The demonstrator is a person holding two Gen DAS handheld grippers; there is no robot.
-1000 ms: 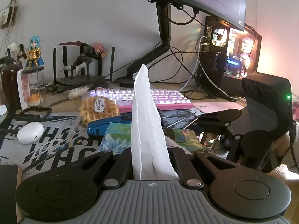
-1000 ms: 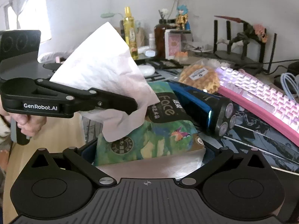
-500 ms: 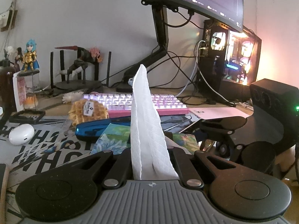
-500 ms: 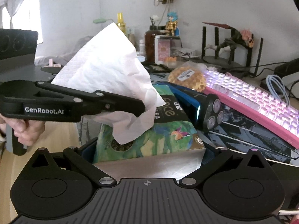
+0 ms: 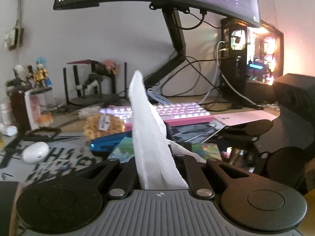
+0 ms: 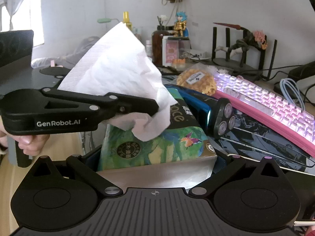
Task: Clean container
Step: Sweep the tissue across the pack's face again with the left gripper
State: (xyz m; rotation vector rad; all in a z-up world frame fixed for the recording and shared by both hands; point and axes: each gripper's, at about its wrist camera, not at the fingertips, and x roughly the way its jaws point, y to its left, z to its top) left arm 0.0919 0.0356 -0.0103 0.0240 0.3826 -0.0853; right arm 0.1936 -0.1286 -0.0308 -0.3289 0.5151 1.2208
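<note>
My left gripper point(image 6: 155, 106) is shut on a crumpled white tissue point(image 6: 118, 68), which stands up between its fingers point(image 5: 155, 157) in the left wrist view. Its jaws have just eased open a touch, with the tissue point(image 5: 145, 127) still pinched between them. It hovers just above and beyond the container. My right gripper point(image 6: 155, 155) has its fingers spread wide around a silvery container point(image 6: 157, 171), and the pads press on its sides. From the left wrist view the right gripper point(image 5: 246, 135) sits low at the right, with the container mostly hidden.
A green tissue pack point(image 6: 157, 145) lies just behind the container, with a blue electric shaver point(image 6: 206, 108) beside it. A lit pink keyboard point(image 6: 265, 98), a wrapped waffle point(image 6: 196, 80), figurines and bottles crowd the desk. A monitor arm point(image 5: 177, 45) and cables stand at the back.
The left gripper with the tissue has shifted a little to the right, nearer the shaver, in the right wrist view. The right gripper keeps its hold on the container.
</note>
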